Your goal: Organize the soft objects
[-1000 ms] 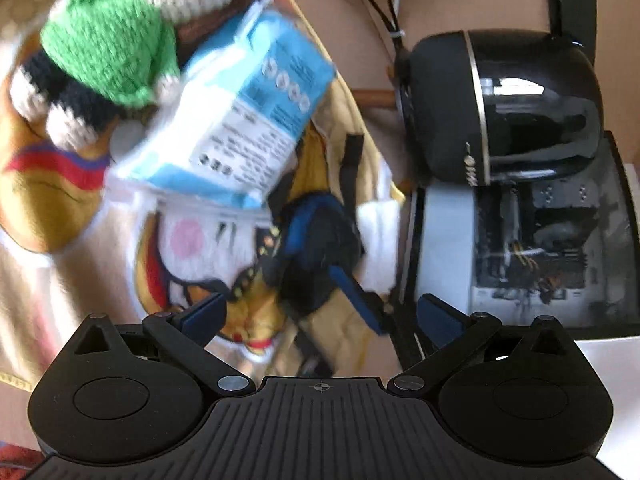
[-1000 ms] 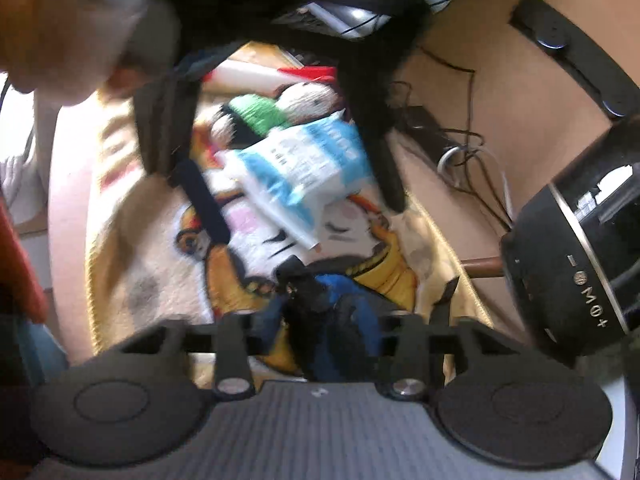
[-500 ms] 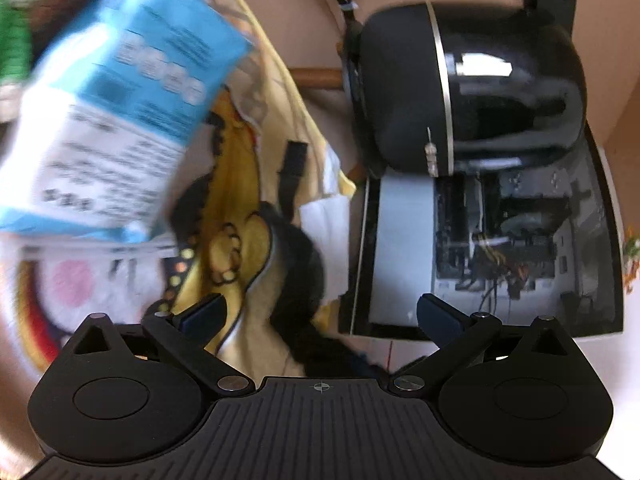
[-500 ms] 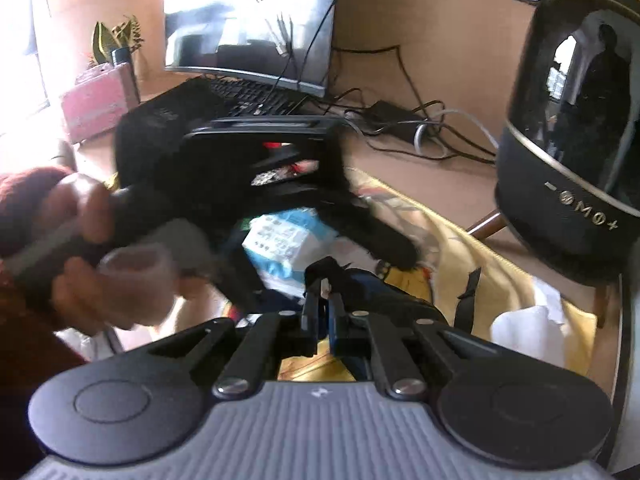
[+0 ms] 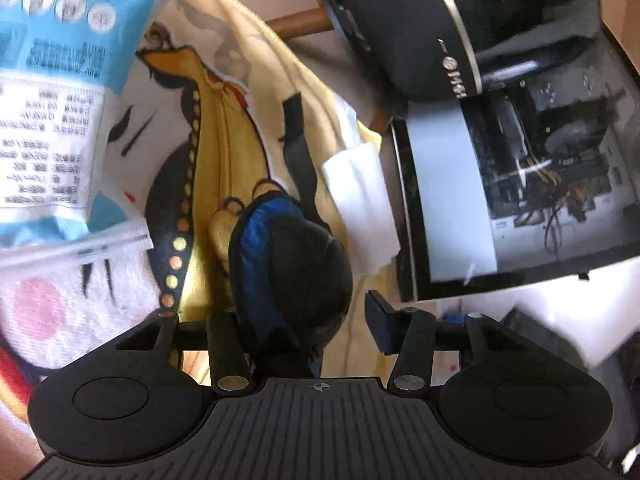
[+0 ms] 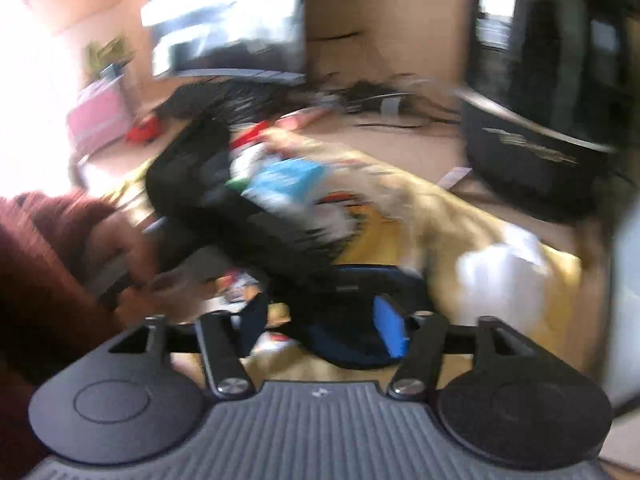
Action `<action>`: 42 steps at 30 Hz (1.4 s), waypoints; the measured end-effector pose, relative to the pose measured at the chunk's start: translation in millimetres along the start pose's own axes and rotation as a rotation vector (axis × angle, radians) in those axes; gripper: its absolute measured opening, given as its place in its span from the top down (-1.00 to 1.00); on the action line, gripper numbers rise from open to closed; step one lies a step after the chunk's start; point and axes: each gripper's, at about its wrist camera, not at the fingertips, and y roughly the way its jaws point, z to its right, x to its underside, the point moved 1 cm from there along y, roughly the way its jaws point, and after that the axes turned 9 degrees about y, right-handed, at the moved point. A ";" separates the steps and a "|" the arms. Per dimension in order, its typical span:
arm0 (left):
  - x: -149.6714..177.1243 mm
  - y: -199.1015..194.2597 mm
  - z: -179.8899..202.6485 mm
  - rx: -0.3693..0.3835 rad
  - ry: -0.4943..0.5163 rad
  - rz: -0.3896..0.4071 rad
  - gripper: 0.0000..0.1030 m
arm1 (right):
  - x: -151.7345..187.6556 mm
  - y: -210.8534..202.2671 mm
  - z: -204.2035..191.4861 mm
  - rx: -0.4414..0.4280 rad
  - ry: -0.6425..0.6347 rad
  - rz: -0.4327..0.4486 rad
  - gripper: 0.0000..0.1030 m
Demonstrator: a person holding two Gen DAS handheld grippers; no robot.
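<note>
We see the left gripper [image 5: 304,320], jaws just closing, around the blue-black pouch [image 5: 288,264] on the yellow towel [image 5: 228,128]; right pad apart from it, no grip. Blue packet [image 5: 52,80] at 10 o'clock, speaker [image 5: 400,28] at 1. Right gripper [image 6: 324,320], jaws just opening, released above the pouch [image 6: 352,344].

Blue-black padded pouch [image 5: 288,264], lying on cartoon towel [image 5: 224,128]
</note>
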 end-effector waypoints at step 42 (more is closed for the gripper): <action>10.5 -16.3 33.3 -0.138 0.245 0.038 -0.24 | 3.1 45.6 64.2 0.038 0.506 -0.068 0.91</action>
